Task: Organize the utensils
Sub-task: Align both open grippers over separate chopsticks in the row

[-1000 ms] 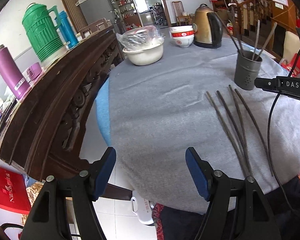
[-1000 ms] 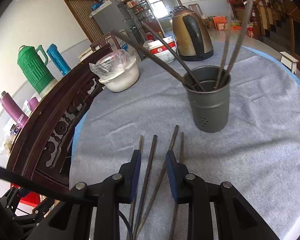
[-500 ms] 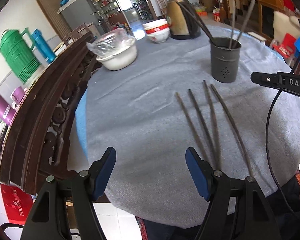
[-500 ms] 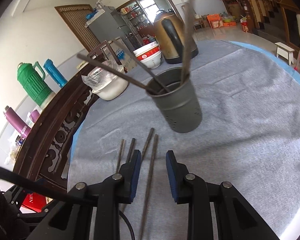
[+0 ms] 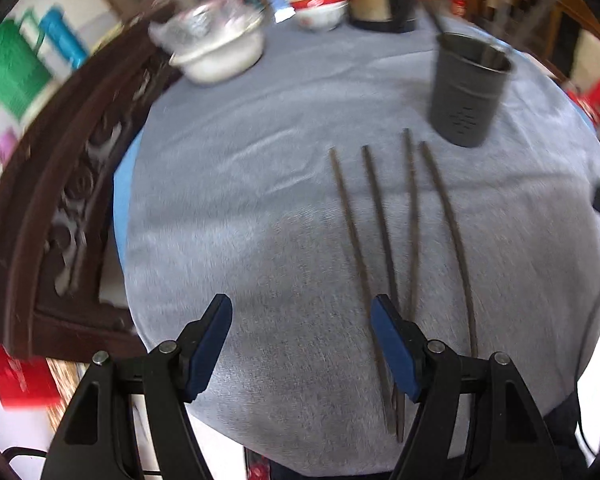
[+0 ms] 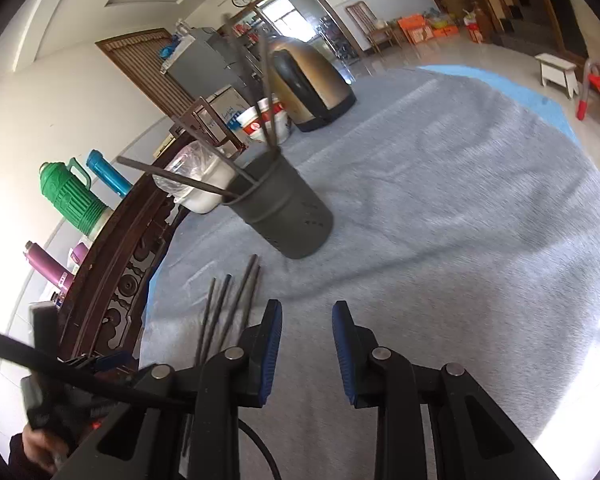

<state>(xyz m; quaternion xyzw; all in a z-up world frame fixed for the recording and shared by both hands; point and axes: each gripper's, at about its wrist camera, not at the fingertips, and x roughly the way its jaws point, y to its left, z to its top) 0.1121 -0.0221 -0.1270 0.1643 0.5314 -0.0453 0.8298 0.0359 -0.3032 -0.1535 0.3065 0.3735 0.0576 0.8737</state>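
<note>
Left gripper (image 5: 300,340): black angular plastic arms are showing, each carrying a blue pad on its inner face and two silver round screw heads along the top edge. Right gripper (image 6: 306,344): same black arms, blue pads and silver screws are showing. A black cable is crossing the near left of the right wrist view, another is looping under the arms. Skin of a hand (image 6: 36,446) is showing at near left, gripping a black handle
</note>
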